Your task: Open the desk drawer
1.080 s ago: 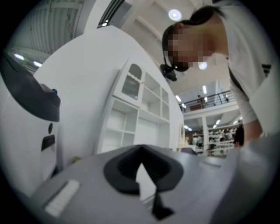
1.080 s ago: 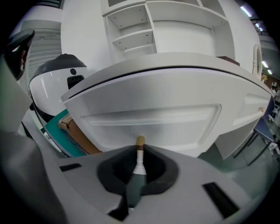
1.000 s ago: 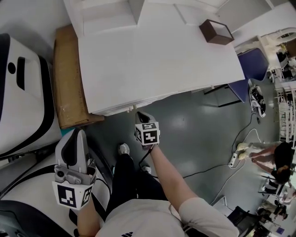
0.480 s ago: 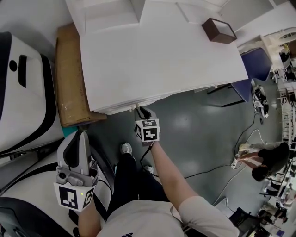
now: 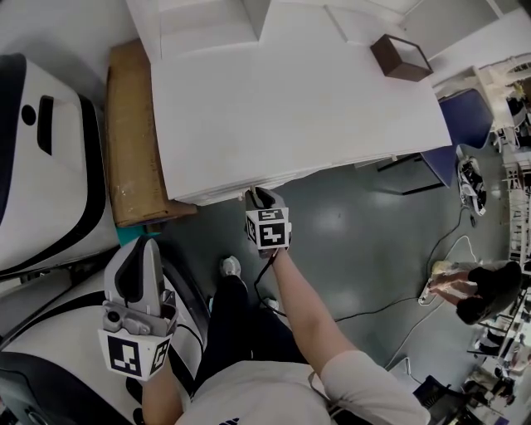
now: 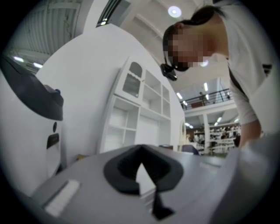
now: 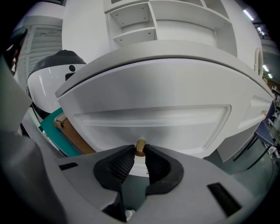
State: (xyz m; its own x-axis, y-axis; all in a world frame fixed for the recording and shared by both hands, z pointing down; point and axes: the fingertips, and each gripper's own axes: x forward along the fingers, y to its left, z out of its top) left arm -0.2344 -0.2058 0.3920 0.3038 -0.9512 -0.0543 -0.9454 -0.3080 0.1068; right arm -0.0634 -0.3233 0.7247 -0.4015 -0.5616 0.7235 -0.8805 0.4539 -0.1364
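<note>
From the head, looking steeply down on a white desk (image 5: pixel 290 108) with a small dark brown box (image 5: pixel 401 58) at its far right corner. Left of the desk, a flat brown cardboard slab (image 5: pixel 133 141). Further left, a big rounded white machine (image 5: pixel 41 158) with black trim. To the right, glossy grey floor (image 5: pixel 348 241) crossed by thin cables (image 5: pixel 390 305), with a crouching person (image 5: pixel 481 286) at the far right edge. Right gripper (image 5: pixel 259 197) up against the desk's near edge, slanting downward. Left gripper (image 5: pixel 137 261) held back near the body, well apart from the desk.

From the left gripper: tongs closed tip to tip, holding nothing. Beyond them, tall white shelving (image 6: pixel 140 109), the machine's curved side at left, bright ceiling lamps (image 6: pixel 174 11), and a railed hall far off at right.

From the right gripper: white drawer (image 7: pixel 153 120) front with a recessed panel filling the middle, directly under the desk top's edge. Small brass knob (image 7: pixel 140 146) low on its middle, pinched between the tong tips, just now closed a little onto it. To the left, the cardboard and something teal (image 7: pixel 52 127). Above, more white shelves.
</note>
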